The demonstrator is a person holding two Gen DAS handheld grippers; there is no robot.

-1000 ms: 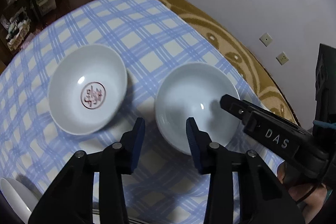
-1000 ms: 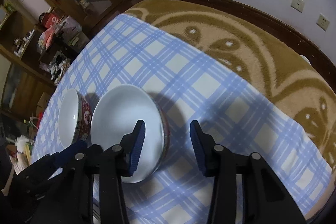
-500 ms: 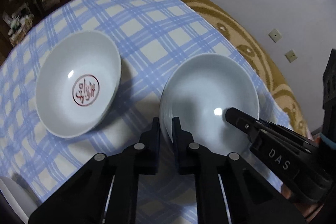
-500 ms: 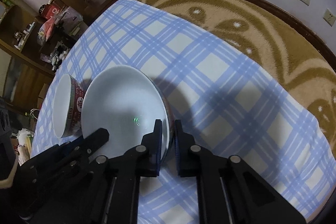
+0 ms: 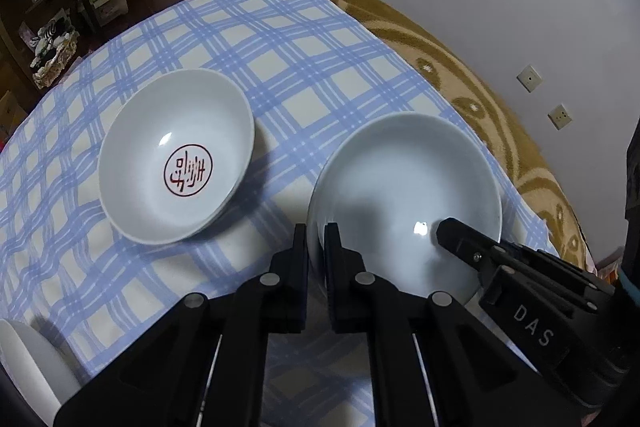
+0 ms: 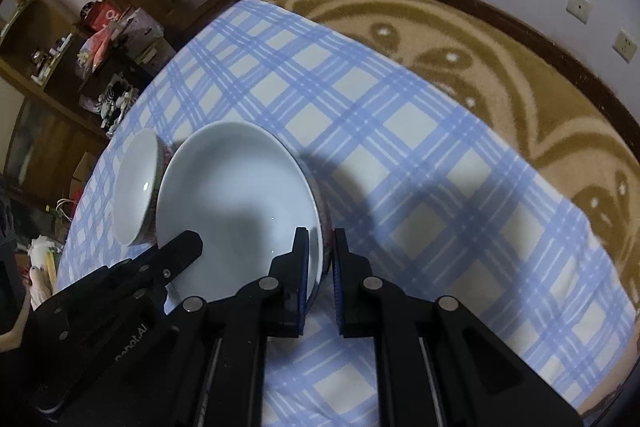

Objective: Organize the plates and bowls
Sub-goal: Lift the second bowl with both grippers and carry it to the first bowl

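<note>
Left wrist view: white glazed bowl with red seal mark [image 5: 176, 157] sits left of plain white glazed ceramic bowl [image 5: 404, 203] on the blue-checked table [image 5: 280, 67]. Left gripper [image 5: 316, 239] fingers clamp its near-left rim, right gripper [image 6: 320, 247] fingers its opposite rim. Judged stiff, slippery, fragile; a rim hold suits.

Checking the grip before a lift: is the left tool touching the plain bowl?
Touching. In the left wrist view the left tool is shut on the plain bowl, one finger on each side of its near rim, with no gap showing.

Left tool [image 5: 316, 247] pinching plain white bowl [image 5: 404, 203] rim, right tool [image 5: 460, 239] opposite, red-emblem bowl [image 5: 176, 157] beside, checked tablecloth [image 5: 280, 67]
</note>
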